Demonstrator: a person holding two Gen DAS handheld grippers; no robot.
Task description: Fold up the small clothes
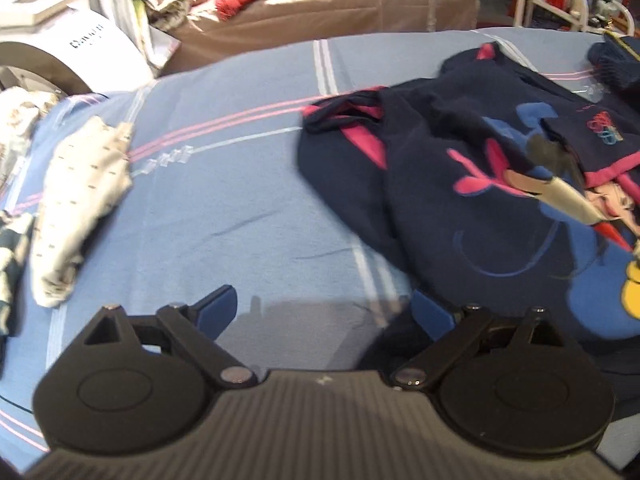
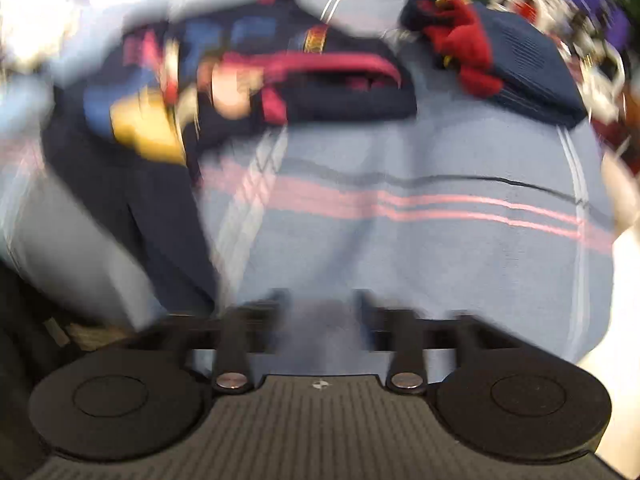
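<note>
The navy sweatshirt [image 1: 460, 184] with its cartoon print lies rumpled on the blue striped bedspread [image 1: 240, 208], toward the right edge in the left wrist view, one pink-lined sleeve [image 1: 352, 120] flopped over toward the middle of the bed. Near the left edge lies a small pale patterned garment [image 1: 76, 200], well apart from it.

The left gripper [image 1: 326, 312] hangs with its jaws spread wide and nothing between them; its right finger is just at the sweatshirt's near hem, though touching or not is hard to tell. The right gripper [image 2: 320, 304] shows only through heavy blur — its fingers stand apart over bare bedspread with no cloth between them, so it reads as open and empty.

At the far right corner a folded dark blue item [image 2: 532, 68] sits with a red piece of cloth [image 2: 468, 52] on it.

Risks from here, as I judge them: the sweatshirt is bunched in layers, so a pinch at the hem could catch only the top layer, or two at once, and drag the fold crooked. A fast sweep by either hand could also shove the loose sleeve out of line.
</note>
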